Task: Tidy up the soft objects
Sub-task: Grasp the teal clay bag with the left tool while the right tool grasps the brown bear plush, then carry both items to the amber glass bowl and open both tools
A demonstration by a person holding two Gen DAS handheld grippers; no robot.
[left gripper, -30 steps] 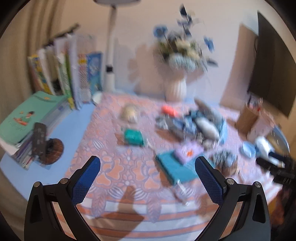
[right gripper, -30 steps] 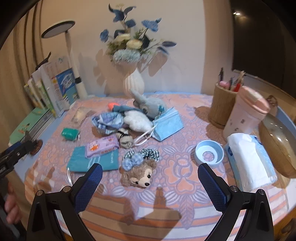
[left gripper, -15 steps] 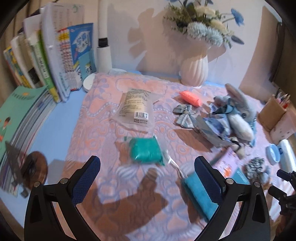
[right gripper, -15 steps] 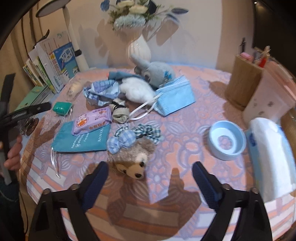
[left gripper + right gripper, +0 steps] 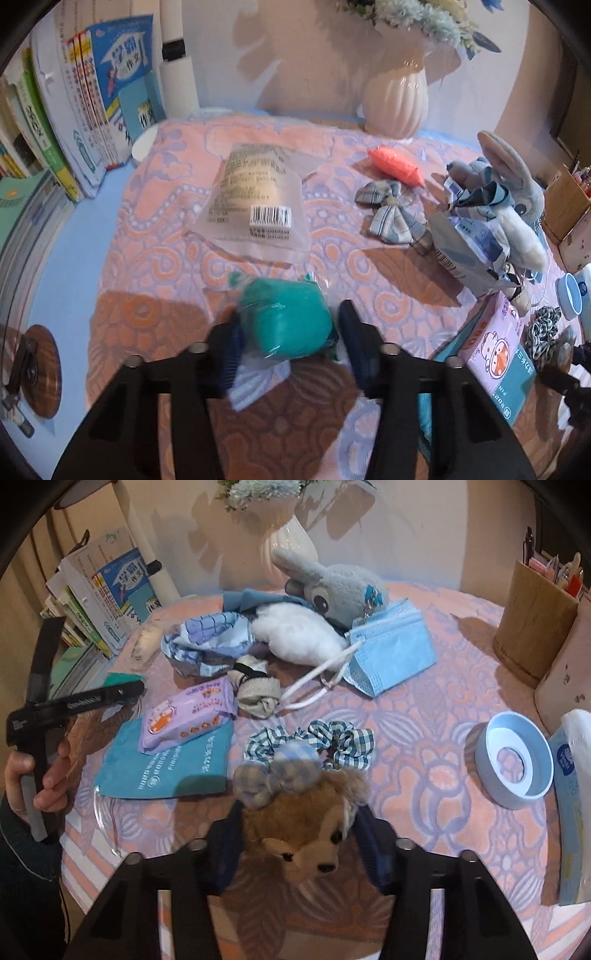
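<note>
— Grippers first: how do they stand?

— Left gripper (image 5: 288,345) has its two fingers pressed on either side of a green wrapped bundle (image 5: 286,323), which bulges between the pads. Right gripper (image 5: 300,849) is clamped on the head of a brown plush bear (image 5: 308,830), one finger at each cheek, the bear's checked bow (image 5: 275,777) just ahead of the tips.

— What lies beyond the left one?

— Straight ahead, a clear packet with a barcode (image 5: 255,206). Ahead and to its right, an orange soft piece (image 5: 395,164), a plaid bow (image 5: 393,216) and a grey plush rabbit (image 5: 513,206). Books (image 5: 92,110) stand far to its left, a white vase (image 5: 397,101) at the back.

— And beyond the right?

— Just past the bear, a checked scrunchie (image 5: 332,742). Ahead-left, a purple wipes pack (image 5: 188,714) rests on a teal pouch (image 5: 166,771). Farther ahead, a blue face mask (image 5: 391,657); to the right, a blue ring-shaped lid (image 5: 513,760). All sit on the patterned tablecloth (image 5: 424,775).
</note>
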